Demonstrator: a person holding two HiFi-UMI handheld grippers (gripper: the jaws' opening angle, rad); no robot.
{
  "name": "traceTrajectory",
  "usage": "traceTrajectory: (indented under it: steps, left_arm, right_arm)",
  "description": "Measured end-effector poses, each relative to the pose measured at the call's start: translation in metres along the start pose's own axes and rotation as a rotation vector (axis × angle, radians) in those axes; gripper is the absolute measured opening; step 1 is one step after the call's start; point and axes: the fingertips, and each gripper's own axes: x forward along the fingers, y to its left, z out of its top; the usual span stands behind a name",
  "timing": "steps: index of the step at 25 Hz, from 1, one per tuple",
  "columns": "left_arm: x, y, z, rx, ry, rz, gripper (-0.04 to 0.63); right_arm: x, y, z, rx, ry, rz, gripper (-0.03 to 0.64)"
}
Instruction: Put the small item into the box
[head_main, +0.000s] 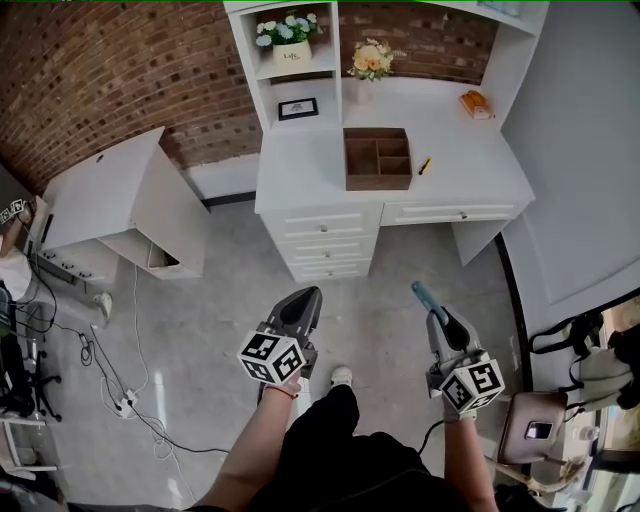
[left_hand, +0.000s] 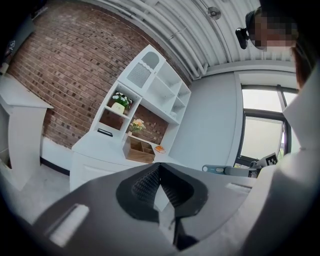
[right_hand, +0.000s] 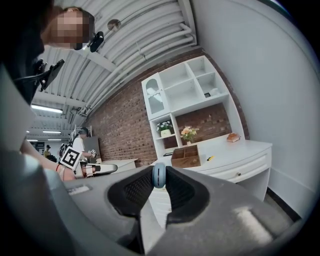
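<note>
1. Small item (right_hand: 158, 174), blue, sits pinched between the jaws of my right hand-held gripper (right_hand: 158, 184); the pickup looks done.
2. My left hand-held gripper (left_hand: 159, 172) has its jaws together on nothing.
3. The box (head_main: 378, 158) stands well ahead on the white surface (head_main: 470, 170); carrying and dropping are left.

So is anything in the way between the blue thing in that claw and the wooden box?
Nothing visible. The right gripper holds the small blue item out in the room, and only open floor separates it from the desk, where the box sits open-topped.
</note>
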Motion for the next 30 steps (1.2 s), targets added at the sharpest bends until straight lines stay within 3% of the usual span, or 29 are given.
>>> traceTrajectory:
  steps: [17,30]
  left_arm:
    - [0.075,0.049,0.023,-0.013,0.007,-0.055,0.003]
    - [0.123,0.075,0.032,-0.005,0.002,-0.027,0.003]
  right_arm:
    - [0.081,-0.024,0.016,0.027,-0.027,-0.022,0.067]
    - [0.132,-0.067,0.021,0.020,-0.010,-0.023,0.067]
